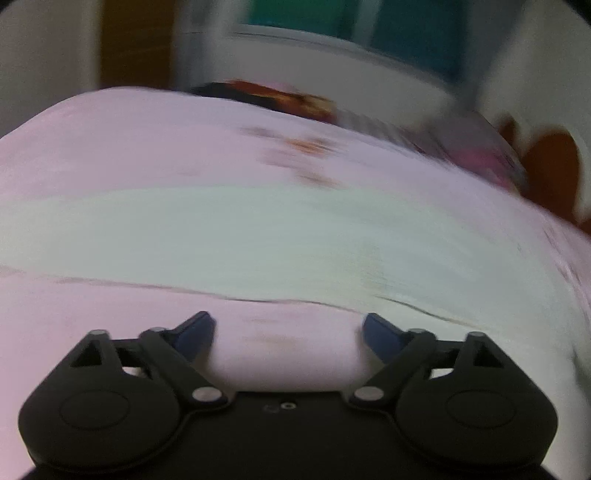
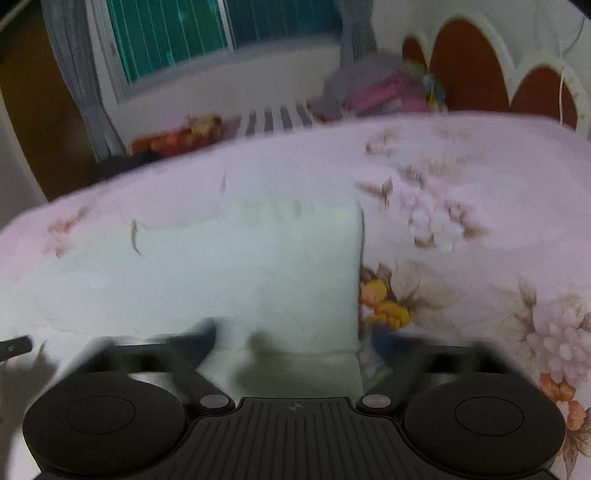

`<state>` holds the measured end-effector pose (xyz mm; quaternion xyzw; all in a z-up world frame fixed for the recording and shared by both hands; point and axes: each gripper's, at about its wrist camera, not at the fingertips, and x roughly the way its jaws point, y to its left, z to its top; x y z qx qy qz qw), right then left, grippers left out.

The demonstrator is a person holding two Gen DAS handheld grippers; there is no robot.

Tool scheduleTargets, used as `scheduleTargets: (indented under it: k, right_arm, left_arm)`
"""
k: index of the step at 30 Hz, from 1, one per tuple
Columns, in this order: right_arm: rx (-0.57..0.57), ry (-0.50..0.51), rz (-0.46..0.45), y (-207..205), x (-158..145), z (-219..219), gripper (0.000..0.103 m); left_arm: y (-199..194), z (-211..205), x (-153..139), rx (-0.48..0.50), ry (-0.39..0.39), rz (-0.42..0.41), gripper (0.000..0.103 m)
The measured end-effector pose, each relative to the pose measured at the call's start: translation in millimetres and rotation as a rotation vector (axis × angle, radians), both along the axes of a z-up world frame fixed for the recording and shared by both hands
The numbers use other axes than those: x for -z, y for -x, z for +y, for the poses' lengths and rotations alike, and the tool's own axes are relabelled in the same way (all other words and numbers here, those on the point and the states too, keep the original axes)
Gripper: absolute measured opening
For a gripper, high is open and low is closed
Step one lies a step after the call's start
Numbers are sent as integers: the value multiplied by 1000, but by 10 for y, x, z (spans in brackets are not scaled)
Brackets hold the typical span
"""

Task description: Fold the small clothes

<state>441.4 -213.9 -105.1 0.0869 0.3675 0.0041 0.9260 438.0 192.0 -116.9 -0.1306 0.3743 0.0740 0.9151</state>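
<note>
The left gripper (image 1: pixel 289 332) is hovering low over a pink bedsheet (image 1: pixel 147 147), its two blue-tipped fingers (image 1: pixel 195 330) spread wide with only sheet showing between them. A pale, whitish garment (image 1: pixel 221 236) is lying flat on the sheet at about 12 o'clock from the fingertips, just beyond them; the view is smeared by motion blur.

The right gripper (image 2: pixel 291 341) is also standing open, its fingers blurred. The same pale garment (image 2: pixel 258 266) is lying spread on the flowered bedsheet (image 2: pixel 461 184), reaching in between the fingers, with its straight right edge running toward 12 o'clock. Whether the fingers are touching the cloth cannot be told.

A pile of clothes (image 2: pixel 369 92) is sitting at 1 o'clock near a headboard (image 2: pixel 461 55), and a window (image 2: pixel 221 33) is showing at 11 o'clock.
</note>
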Motion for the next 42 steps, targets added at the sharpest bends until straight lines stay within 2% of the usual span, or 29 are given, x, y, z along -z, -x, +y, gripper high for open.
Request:
scheduleTargets:
  k: [1,2,3,4,6,9,11,13,15,16,17,18,20,22,24,29,33,36,42]
  right_arm:
    - [-9,0,-2,25,-26,32,90]
    - [-13,-1,-2,59,-59,77,83]
    - [-9,2,-3,70,-65,100,74]
    - [-3,3,-4,92,-72,121,71]
    - [9,-16,-5,128,-63,150,65]
    - [13,-33,12,116,-41,197,64]
    - [7,-19,15,115,-23,244,64]
    - [6,-15,18,110,-25,285,64]
    - [17,-22,21,94,-34,294,64]
    - [23,-21,24,83,-37,296,64]
    - [28,-17,25,74,-45,300,64]
    - [30,-10,24,70,-57,310,64]
    - [33,-2,21,62,-80,319,64]
    - [37,3,19,57,-93,317,64]
    - [46,0,28,36,-75,298,64]
    - [71,-7,18,20,-73,224,64]
    - [95,-17,12,-16,-71,125,64]
    - [103,-34,1,-27,-85,54,64]
    - [127,-81,-10,8,-101,-126,64]
  left_arm:
    - [85,238,-1,-66,13,-5,69]
    - [161,480,7,-134,32,-7,63]
    - [240,744,24,-204,59,-11,60]
    - [320,967,30,-258,94,-30,56]
    - [468,1392,32,-367,163,-70,56]
    - [580,1857,62,-478,248,-125,53]
    - [594,2068,107,-518,322,-160,46]
    - [558,2207,141,-551,355,-176,38]
    - [464,2283,140,-560,363,-159,22]
    - [408,2293,131,-546,351,-136,4]
    - [366,2298,104,-534,350,-133,3]
    - [363,2308,52,-529,346,-169,3]
    - [309,2332,-30,-528,291,-210,3]
    - [148,2342,87,-542,287,-115,3]
    - [111,2301,104,-550,287,-110,3]
    - [33,2031,-128,-462,222,-162,3]
    - [-204,1595,-357,-344,178,-203,3]
    - [-465,1101,-470,-212,171,-205,3]
    - [-978,-220,-607,104,61,-198,3]
